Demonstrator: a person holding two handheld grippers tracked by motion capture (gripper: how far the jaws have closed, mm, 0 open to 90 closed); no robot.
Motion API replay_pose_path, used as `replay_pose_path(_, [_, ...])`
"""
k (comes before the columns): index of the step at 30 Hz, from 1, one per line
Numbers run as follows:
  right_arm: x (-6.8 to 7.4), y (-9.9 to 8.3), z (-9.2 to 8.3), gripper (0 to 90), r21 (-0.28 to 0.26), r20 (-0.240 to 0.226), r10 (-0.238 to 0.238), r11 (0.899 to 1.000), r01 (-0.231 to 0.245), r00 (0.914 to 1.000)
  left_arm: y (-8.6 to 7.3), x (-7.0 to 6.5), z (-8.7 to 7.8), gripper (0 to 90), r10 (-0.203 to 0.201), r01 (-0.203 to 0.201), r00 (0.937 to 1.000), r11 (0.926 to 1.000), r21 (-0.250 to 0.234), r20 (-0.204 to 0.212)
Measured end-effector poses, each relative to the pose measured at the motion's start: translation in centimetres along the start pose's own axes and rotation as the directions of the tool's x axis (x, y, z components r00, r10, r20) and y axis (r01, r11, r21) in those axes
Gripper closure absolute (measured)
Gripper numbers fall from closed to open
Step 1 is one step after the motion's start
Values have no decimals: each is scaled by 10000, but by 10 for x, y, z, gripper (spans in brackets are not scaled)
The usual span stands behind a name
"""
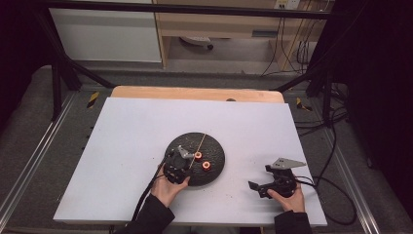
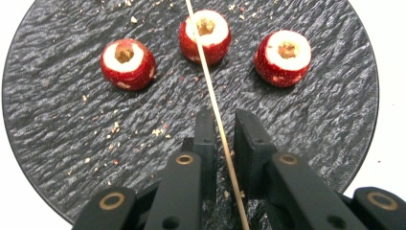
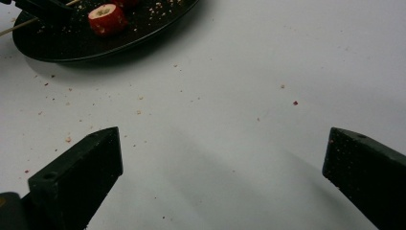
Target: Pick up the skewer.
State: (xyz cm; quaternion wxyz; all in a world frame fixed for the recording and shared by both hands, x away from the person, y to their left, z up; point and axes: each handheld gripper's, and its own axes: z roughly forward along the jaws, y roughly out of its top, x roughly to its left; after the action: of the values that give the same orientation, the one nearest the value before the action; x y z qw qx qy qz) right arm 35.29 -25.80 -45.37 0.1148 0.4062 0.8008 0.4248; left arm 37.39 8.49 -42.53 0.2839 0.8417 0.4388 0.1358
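While three red cored fruit pieces are seen in the left gripper view, two are made out from above — on the black plate (image 1: 216, 168). The wooden skewer (image 2: 218, 120) is clamped by the left gripper (image 2: 224, 132), just short of the middle piece (image 2: 205, 36). Off the plate's side, the right gripper (image 3: 222, 158) is held wide apart — nothing grasped.

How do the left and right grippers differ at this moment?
The left gripper has its fingers nearly together around a thin wooden skewer; the right gripper is wide open with nothing between. The left is over the dark plate; the right is over the bare white table. Both have black fingers.
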Motion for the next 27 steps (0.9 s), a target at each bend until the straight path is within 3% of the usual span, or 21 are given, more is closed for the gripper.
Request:
replay_pose_path(10, [0, 0, 1, 9, 52, -1, -55, 10000, 55, 10000, 0, 1, -1, 872, -181, 181, 9998, 9998, 117, -29])
replay_pose_path(17, [0, 0, 0, 9, 42, -23, -16, 10000, 16, 10000, -1, 3, -4, 875, -165, 165, 9999, 9999, 5, 26])
replay_pose_path(27, [0, 0, 1, 8, 67, -21, 25, 10000, -25, 10000, -8, 12, -19, 878, 115, -93, 9994, 9977, -666, 335])
